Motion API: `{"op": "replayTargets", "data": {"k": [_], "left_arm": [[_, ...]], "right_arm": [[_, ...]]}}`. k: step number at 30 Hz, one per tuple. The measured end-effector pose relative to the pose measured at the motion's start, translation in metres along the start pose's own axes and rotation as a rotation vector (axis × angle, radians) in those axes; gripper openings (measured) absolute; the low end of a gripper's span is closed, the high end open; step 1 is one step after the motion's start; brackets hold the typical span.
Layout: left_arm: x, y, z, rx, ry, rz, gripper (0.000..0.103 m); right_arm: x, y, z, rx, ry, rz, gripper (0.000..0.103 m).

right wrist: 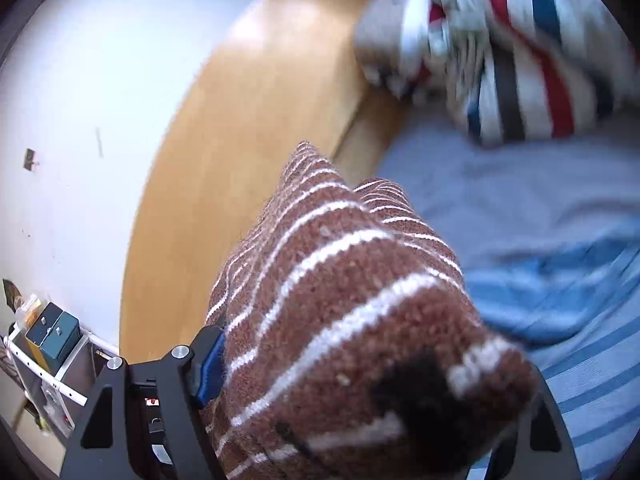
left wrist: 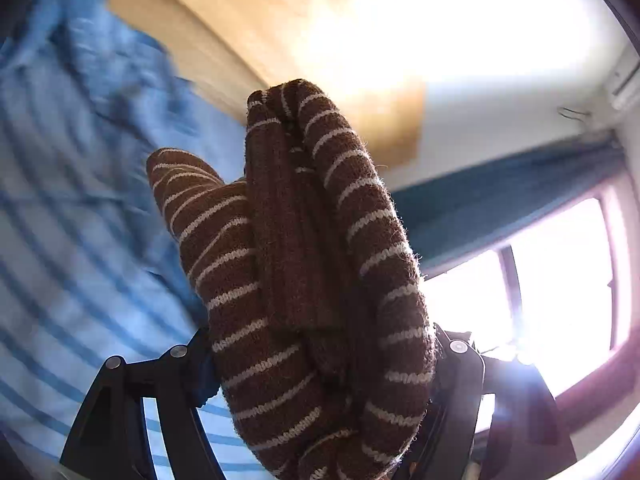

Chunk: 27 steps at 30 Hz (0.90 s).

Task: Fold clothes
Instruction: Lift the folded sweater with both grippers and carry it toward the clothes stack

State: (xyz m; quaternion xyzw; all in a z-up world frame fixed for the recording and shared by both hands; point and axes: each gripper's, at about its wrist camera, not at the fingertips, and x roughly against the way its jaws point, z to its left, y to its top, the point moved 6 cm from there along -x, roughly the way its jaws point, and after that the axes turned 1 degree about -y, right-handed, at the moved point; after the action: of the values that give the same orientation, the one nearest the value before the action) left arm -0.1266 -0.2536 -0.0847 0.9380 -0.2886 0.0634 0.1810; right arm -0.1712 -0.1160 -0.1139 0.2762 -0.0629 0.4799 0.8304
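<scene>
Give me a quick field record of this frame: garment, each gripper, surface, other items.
garment: brown knit with white stripes, bunched thick
left gripper: shut on brown knit, folded bundle fills the jaws
right gripper: shut on brown knit, bundle fills the jaws
surface: blue striped bedding
behind: wooden headboard
other items: red, blue and grey striped cloth heaped on the bed, blurred

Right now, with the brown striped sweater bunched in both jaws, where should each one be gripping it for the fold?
Probably not where they are now. The brown striped sweater sits as a thick folded wad filling the left gripper, and another wad fills the right gripper. Better to lay it on the blue striped sheet, then pinch one thin edge, hem or shoulder, coming from the side and level with the bed.
</scene>
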Motion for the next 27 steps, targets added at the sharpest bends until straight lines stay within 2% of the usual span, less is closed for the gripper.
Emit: {"op": "replayTargets", "data": {"k": [2, 6, 11, 13, 14, 16, 17, 19, 20, 21, 23, 24, 25, 26, 27], "left_arm": [[-0.025, -0.027, -0.044, -0.033, -0.074, 0.055, 0.076], [-0.087, -0.096, -0.148, -0.119, -0.194, 0.224, 0.076], [-0.16, -0.175, -0.274, -0.299, -0.294, 0.438, 0.076], [-0.188, -0.201, -0.313, -0.361, -0.339, 0.514, 0.076], [-0.201, -0.212, -0.328, -0.377, -0.355, 0.549, 0.076], [-0.231, -0.231, -0.346, -0.39, -0.37, 0.623, 0.076], [-0.247, -0.239, -0.348, -0.396, -0.361, 0.663, 0.076], [-0.279, -0.253, -0.339, -0.404, -0.315, 0.737, 0.077], [-0.296, -0.257, -0.324, -0.397, -0.253, 0.767, 0.077], [-0.313, -0.261, -0.306, -0.386, -0.182, 0.797, 0.077], [-0.34, -0.272, -0.257, -0.35, 0.008, 0.841, 0.077], [-0.346, -0.278, -0.234, -0.329, 0.065, 0.848, 0.078], [-0.345, -0.282, -0.219, -0.31, 0.061, 0.834, 0.082], [-0.356, -0.279, -0.218, -0.314, 0.035, 0.804, 0.087], [-0.371, -0.273, -0.221, -0.324, 0.007, 0.772, 0.088]], "right_arm": [[0.063, 0.027, 0.005, 0.037, -0.033, -0.085, 0.08], [0.198, 0.078, 0.004, 0.05, -0.099, -0.236, 0.08], [0.363, 0.125, -0.007, -0.015, -0.134, -0.512, 0.08], [0.4, 0.149, -0.004, -0.032, -0.131, -0.616, 0.08], [0.424, 0.159, -0.006, -0.041, -0.13, -0.664, 0.08], [0.447, 0.167, -0.015, -0.063, -0.154, -0.727, 0.08], [0.458, 0.171, -0.02, -0.073, -0.166, -0.758, 0.081], [0.456, 0.168, -0.05, -0.135, -0.191, -0.761, 0.082], [0.455, 0.166, -0.066, -0.167, -0.203, -0.762, 0.082], [0.444, 0.161, -0.086, -0.206, -0.221, -0.733, 0.082], [0.411, 0.156, -0.136, -0.294, -0.251, -0.653, 0.082], [0.402, 0.152, -0.151, -0.291, -0.254, -0.639, 0.082], [0.392, 0.148, -0.166, -0.284, -0.257, -0.627, 0.081], [0.39, 0.147, -0.163, -0.241, -0.277, -0.632, 0.081], [0.388, 0.148, -0.159, -0.196, -0.297, -0.638, 0.083]]}}
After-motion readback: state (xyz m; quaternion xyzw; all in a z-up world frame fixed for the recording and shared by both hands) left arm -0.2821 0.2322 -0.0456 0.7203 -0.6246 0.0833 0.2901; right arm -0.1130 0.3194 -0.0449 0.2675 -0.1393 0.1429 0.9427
